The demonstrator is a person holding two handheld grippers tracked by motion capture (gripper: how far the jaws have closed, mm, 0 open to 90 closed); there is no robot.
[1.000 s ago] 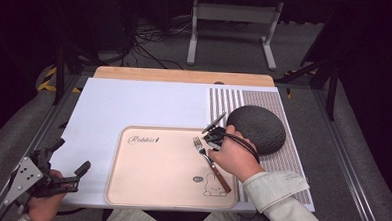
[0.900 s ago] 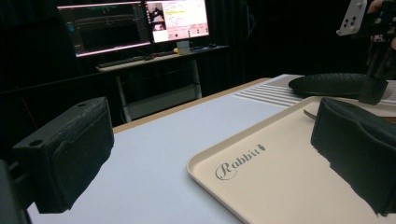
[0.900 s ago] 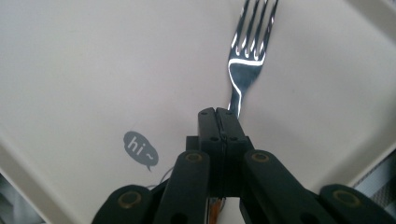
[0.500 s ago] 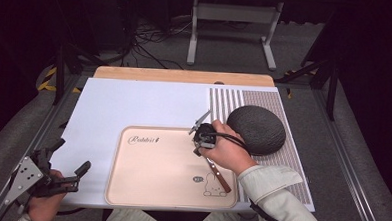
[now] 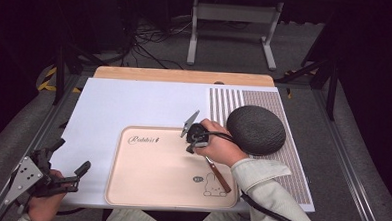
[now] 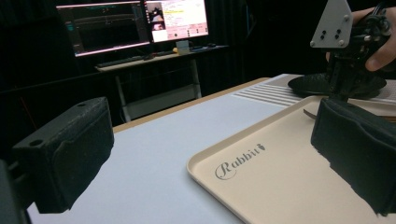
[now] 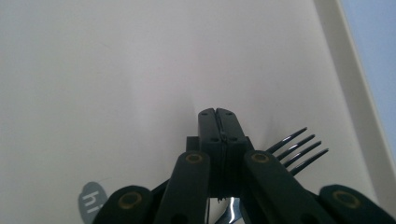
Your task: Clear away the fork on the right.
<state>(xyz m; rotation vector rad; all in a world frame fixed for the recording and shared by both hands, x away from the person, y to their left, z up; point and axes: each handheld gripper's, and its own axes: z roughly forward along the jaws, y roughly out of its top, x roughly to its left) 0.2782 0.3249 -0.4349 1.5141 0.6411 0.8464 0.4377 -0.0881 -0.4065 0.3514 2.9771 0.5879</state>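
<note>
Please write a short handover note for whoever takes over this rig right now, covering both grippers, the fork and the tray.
Right gripper: jaws shut, low over the tray, tips right beside the fork. Whether the fork is pinched cannot be told.
Left gripper: open, holding nothing, at the table's near left edge, off the tray.
Fork: on the tray's right side, tines toward the far side, brown handle running back under the right hand.
Dark round mat: right of the tray, on the striped mat.
Done: fork is on the tray.
Left: judging by this, decide the fork's final spot, then clear the right gripper.
</note>
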